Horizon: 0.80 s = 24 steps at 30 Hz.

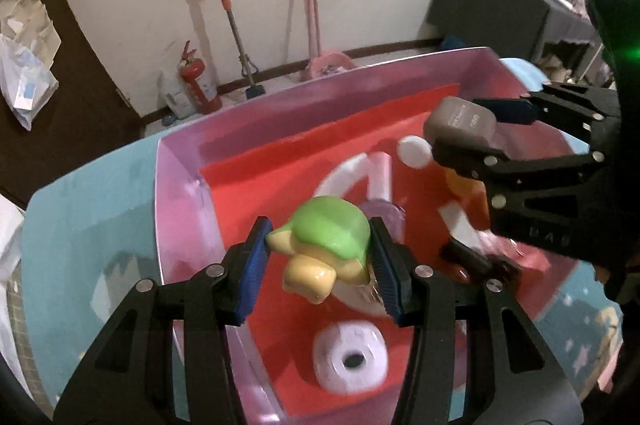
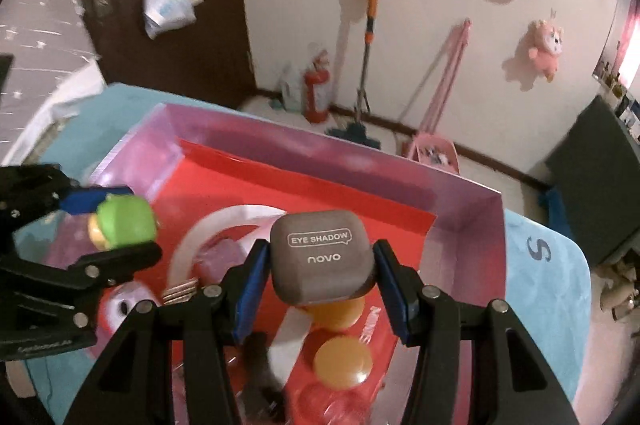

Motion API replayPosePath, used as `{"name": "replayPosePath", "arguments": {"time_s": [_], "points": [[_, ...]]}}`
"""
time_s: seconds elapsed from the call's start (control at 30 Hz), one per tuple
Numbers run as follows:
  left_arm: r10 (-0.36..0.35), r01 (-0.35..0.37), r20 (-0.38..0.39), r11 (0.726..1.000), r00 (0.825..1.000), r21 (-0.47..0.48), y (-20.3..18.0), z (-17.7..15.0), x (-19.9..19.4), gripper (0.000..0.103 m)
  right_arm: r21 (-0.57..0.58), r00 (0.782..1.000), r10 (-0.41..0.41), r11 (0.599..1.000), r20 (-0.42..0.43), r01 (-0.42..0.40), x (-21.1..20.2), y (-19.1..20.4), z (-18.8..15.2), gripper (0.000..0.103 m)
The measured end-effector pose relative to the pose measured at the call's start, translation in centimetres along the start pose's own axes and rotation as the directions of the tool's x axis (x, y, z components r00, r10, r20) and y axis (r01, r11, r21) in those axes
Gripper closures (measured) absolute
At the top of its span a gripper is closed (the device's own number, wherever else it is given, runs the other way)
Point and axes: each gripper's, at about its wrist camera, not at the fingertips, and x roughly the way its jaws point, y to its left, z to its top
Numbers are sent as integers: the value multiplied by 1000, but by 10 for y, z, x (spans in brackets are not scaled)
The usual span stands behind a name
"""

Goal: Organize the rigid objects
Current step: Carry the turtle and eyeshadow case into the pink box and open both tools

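My left gripper (image 1: 320, 265) is shut on a green and yellow toy figure (image 1: 328, 245), held above the pink box (image 1: 180, 193) with the red floor. The right gripper (image 2: 320, 269) is shut on a grey eye shadow case (image 2: 322, 253), also over the box. In the left wrist view the right gripper (image 1: 460, 129) carries the grey case (image 1: 460, 121) at the upper right. Seen from the right wrist, the left gripper (image 2: 116, 225) holds the green toy (image 2: 126, 221) at the left.
Inside the box lie a white round object with a dark hole (image 1: 350, 357), orange balls (image 2: 342, 361), a white ring shape (image 2: 224, 225) and a small black item (image 1: 480, 261). The box stands on a light blue cloth (image 1: 80, 233). Behind are a wall, a mop (image 1: 232, 13) and a fire extinguisher (image 1: 198, 81).
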Motion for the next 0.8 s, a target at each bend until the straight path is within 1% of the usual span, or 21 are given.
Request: {"name": "replayPosePath", "arguments": {"time_s": [0.1, 0.23, 0.37, 0.57, 0.8], "points": [[12, -12, -23, 1000, 1000, -4, 4, 11, 13, 57, 8, 999, -24, 1000, -45, 24, 18, -6, 8, 48], [28, -29, -59, 1000, 998, -12, 8, 19, 30, 56, 14, 996, -29, 999, -83, 30, 32, -12, 13, 48], [43, -43, -88, 999, 995, 5, 7, 14, 37, 56, 9, 993, -37, 999, -114, 38, 44, -14, 16, 48], [74, -72, -125, 997, 989, 20, 11, 6, 43, 56, -3, 990, -47, 999, -131, 47, 53, -12, 16, 48], [80, -77, -172, 997, 982, 28, 11, 2, 50, 56, -10, 986, -62, 998, -156, 61, 64, -10, 17, 48]]}}
